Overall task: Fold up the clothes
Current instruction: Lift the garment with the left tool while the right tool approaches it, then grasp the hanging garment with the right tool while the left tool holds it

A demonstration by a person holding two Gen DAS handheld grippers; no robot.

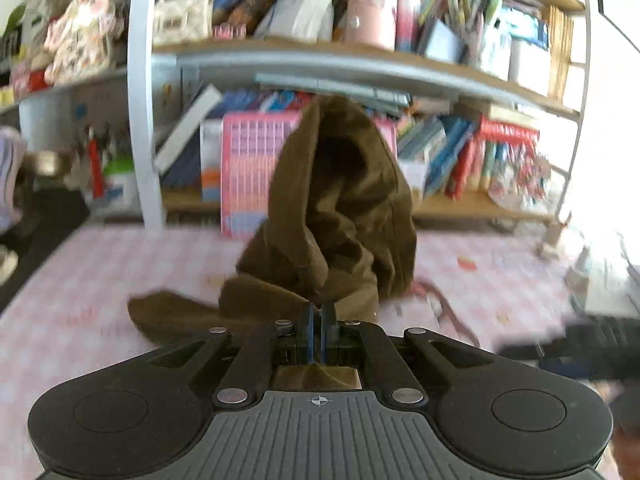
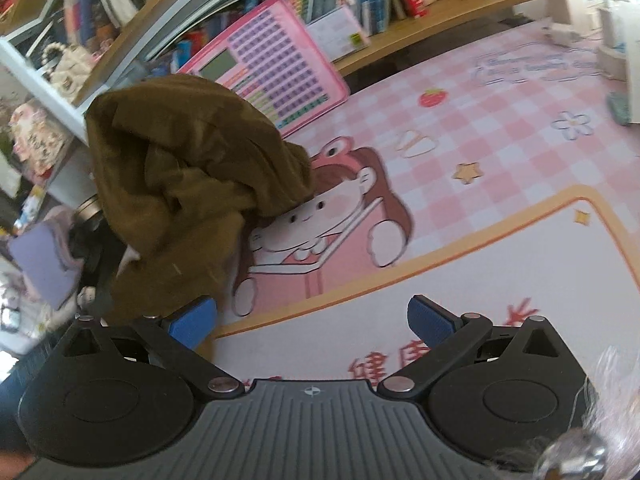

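A dark olive-brown garment [image 1: 340,216] is bunched and lifted above the pink checked desk mat [image 1: 100,280]. My left gripper [image 1: 319,312] is shut on its cloth, and part of it trails on the mat at the left. In the right wrist view the same garment [image 2: 180,168] hangs crumpled at the left, above the mat [image 2: 500,140]. My right gripper [image 2: 312,316] is open and empty, its blue pads [image 2: 430,320] wide apart, with the left pad close beside the hanging cloth.
A shelf unit full of books [image 1: 460,152] and a pink tablet toy [image 2: 276,72] stand at the desk's far edge. A white post [image 1: 142,100] rises at the left. Small items [image 1: 592,272] and a dark object [image 1: 592,344] lie at the right.
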